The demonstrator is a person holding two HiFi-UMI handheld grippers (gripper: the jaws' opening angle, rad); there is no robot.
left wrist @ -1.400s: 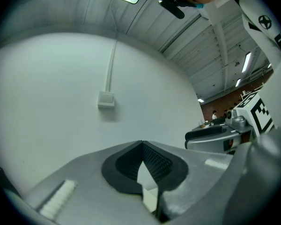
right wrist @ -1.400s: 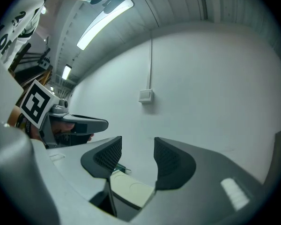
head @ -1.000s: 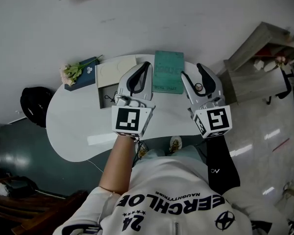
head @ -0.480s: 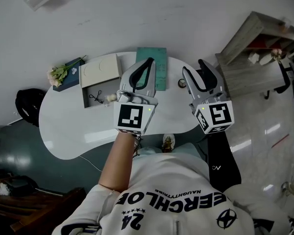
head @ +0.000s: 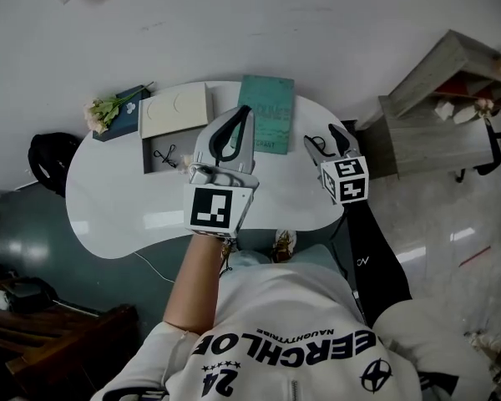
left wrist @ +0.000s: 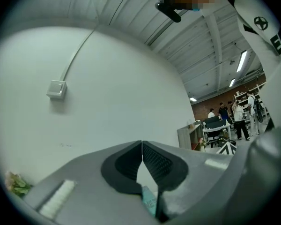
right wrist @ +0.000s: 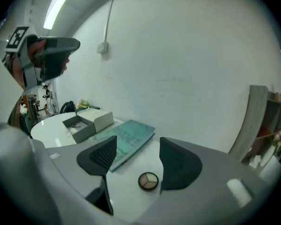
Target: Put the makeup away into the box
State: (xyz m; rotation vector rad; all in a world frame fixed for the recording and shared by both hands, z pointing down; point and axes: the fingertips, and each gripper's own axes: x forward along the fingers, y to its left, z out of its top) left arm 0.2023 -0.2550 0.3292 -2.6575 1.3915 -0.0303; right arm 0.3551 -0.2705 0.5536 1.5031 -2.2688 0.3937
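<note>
Small round eyeshadow compact [right wrist: 148,181], flat on the white bench [head: 117,215], lower centre of the right gripper view, just right of a teal book [right wrist: 126,139]. Not to be made out in the head view, presumably hidden behind the right gripper [head: 321,139].

On the right gripper: jaws wide apart, just been opening, framing the compact from above without touching it, nothing pressed between the pads. On the left gripper [left wrist: 141,146]: jaws together tip to tip, nothing between them, held over the middle of the bench in the head view.

Probably light, hard-shelled and stiff, so little squeeze needed. Likely smooth plastic and very low against the bench, hence easy to skid away or flip if nudged from one side only. Three colour pans showing on top; bare or under a clear lid, impossible to tell. Either way, fragile and easily smudged, so best to keep the pads off the top face.

Best taken across the rim, one jaw on either side of the disc at its widest, tips brought right down to the bench before closing. Then kept level in the carry.

At the upper left of the head view: the open grey box [head: 146,161], cream lid [head: 177,109] just above it, something small and dark already inside. Well apart from the right gripper, with the book in between.
</note>
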